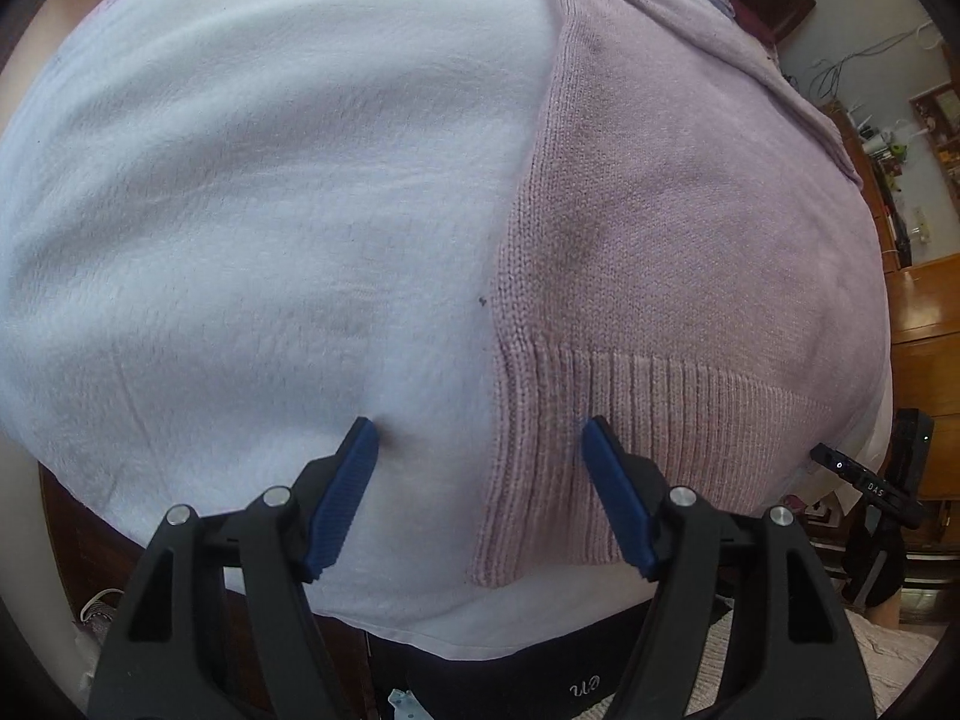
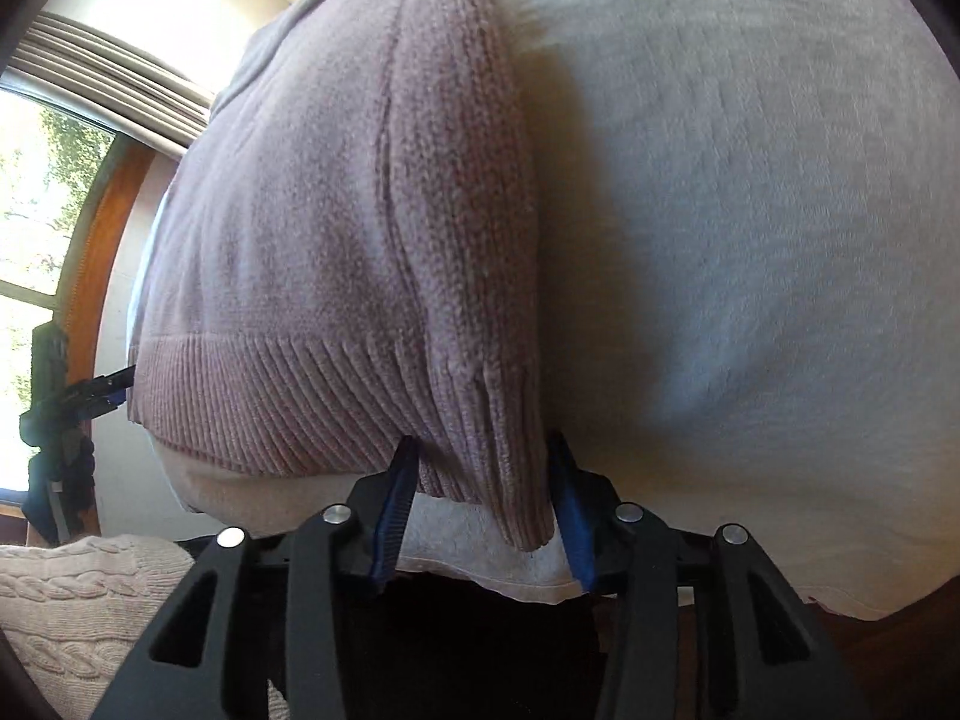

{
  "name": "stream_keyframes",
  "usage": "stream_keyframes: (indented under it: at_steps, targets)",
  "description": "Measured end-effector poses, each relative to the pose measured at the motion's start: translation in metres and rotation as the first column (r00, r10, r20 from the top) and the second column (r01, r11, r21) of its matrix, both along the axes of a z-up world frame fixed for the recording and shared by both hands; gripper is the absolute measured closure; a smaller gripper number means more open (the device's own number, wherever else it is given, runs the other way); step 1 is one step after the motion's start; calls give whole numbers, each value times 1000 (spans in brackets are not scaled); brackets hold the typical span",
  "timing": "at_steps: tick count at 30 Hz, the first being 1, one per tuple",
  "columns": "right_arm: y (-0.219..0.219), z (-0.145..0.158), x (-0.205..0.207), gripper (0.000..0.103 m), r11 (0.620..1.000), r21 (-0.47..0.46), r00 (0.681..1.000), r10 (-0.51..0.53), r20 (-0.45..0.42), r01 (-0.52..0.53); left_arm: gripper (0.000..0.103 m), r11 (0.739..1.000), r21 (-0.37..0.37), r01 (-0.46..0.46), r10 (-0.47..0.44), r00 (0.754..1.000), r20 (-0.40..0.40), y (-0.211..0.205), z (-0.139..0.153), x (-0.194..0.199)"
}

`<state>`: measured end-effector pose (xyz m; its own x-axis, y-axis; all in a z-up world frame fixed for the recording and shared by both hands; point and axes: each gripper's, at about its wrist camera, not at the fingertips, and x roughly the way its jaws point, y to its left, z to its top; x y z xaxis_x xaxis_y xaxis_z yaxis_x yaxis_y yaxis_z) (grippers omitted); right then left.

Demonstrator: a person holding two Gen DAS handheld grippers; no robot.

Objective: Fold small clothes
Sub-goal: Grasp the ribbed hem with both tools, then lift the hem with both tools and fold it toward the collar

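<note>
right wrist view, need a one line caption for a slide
Open right gripper straddling the ribbed hem corner of a pink knit sweater spread on a white cloth.

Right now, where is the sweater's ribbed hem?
The pink knitted sweater's ribbed hem lies on the white fleece blanket, nearest us, straddled at opposite corners by both tongs.

Left wrist view: mounted behind the left gripper (image 1: 480,438), looking forward and down along its blue-padded fingers, very near the cloth surface; faces the lower left corner of the pink knit sweater (image 1: 672,252) on the white blanket (image 1: 252,192).
Right wrist view: behind the right gripper (image 2: 483,456), same downward slant, closer still, at the sweater's (image 2: 312,228) lower right corner.
Shared: sweater hem, blanket (image 2: 750,210); each view catches the other gripper at its edge.
</note>
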<state>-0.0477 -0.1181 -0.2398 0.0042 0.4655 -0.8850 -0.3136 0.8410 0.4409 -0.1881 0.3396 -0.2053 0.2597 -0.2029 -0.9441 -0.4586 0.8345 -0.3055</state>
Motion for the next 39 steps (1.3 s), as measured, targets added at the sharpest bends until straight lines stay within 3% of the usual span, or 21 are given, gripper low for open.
stream_keyframes:
  at_steps: [2, 8, 9, 11, 12, 13, 19, 26, 33, 39]
  targets:
    - [-3, 3, -1, 82, 999, 43, 1000, 5, -12, -5, 33, 1000, -14, -7, 7, 1000, -2, -1, -2, -1]
    - [-3, 17, -3, 92, 996, 79, 999, 36, 2, -36, 35, 998, -53, 41, -41, 999, -6, -11, -5, -10]
    - [-4, 21, -4, 92, 994, 107, 1000, 31, 1, -31, 42, 997, -60, 41, -41, 999, -6, -14, -6, -9]
    - [-3, 32, -4, 93, 985, 170, 1000, 25, 2, -25, 66, 992, -115, 48, -47, 999, 13, -12, -4, -7]
    - [-3, 39, -4, 93, 981, 195, 1000, 23, 10, -25, 83, 987, -152, 50, -47, 999, 23, -11, -3, -7]
    - [-4, 47, -3, 93, 975, 222, 1000, 20, 21, -24, 87, 986, -161, 49, -45, 999, 28, -11, 0, -6]
    - [-15, 98, 10, 93, 903, 430, 997, -34, 66, 2, 90, 968, -247, 34, -3, 992, 126, -5, 30, -2]
    - [-21, 131, 48, 93, 846, 531, 990, -106, 90, 42, 92, 967, -255, 24, 47, 962, 268, 15, 74, 24]
    - [-9, 144, 102, 93, 853, 518, 984, -145, 108, 69, 93, 966, -258, -23, 108, 941, 321, 49, 78, 62]
    - [4, 125, 148, 93, 882, 457, 981, -174, 80, 120, 93, 971, -227, -82, 150, 940, 305, 80, 59, 112]
